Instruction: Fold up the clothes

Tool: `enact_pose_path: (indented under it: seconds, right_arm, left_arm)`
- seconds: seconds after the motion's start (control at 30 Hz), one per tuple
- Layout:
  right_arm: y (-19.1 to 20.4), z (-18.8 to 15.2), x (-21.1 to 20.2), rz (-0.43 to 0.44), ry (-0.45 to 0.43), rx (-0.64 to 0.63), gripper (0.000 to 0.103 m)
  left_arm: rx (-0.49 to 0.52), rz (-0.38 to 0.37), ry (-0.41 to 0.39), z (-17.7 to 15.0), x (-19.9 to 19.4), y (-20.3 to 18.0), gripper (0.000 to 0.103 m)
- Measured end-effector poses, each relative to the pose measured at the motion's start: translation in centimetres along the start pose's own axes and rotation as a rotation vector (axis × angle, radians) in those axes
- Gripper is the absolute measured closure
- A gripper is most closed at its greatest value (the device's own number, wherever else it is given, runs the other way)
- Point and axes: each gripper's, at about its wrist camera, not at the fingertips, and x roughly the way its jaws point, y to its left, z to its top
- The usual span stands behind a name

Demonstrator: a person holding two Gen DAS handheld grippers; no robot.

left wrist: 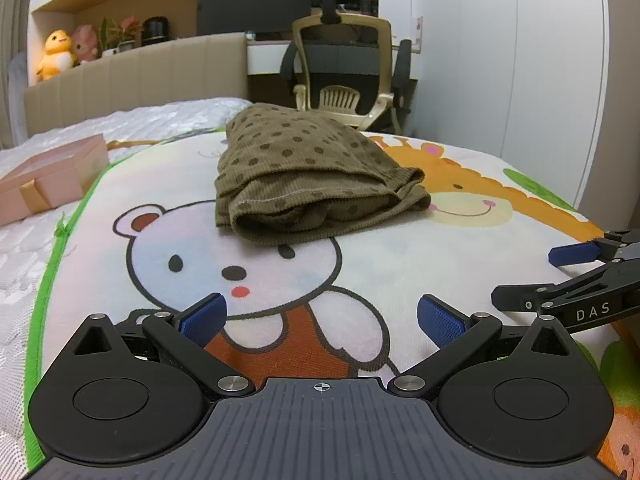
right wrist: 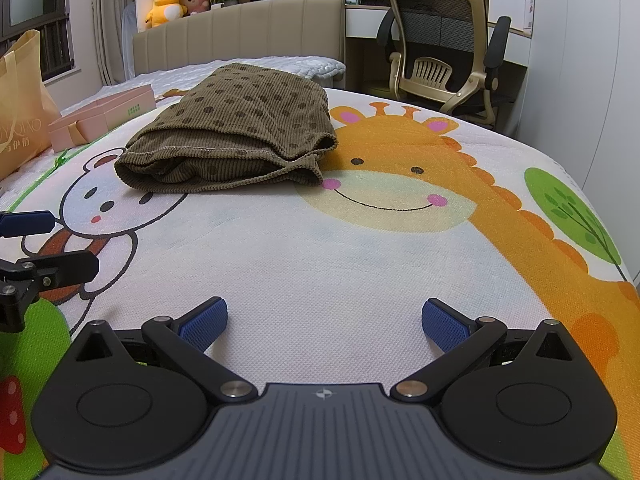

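The brown polka-dot garment [left wrist: 316,184] is already folded into a bundle mid-bed; both grippers [left wrist: 322,318] [right wrist: 324,320] are held back, jaws wide and empty, so little seems left.

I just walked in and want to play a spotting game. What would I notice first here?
Probably the folded brown polka-dot garment, lying in the middle of the cartoon blanket, half over the white bear and beside the smiling giraffe. Near you, the left gripper and right gripper sit open and empty.
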Motion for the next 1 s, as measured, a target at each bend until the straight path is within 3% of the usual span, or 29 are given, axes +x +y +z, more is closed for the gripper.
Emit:
enact_pose_path:
  seconds: [1.0]
  right_arm:
    - [0.02,0.04,0.01,-0.003,0.0,-0.003,0.0]
  left_arm:
    - [0.032,0.0,-0.02,-0.16,-0.35,-0.45,0.0]
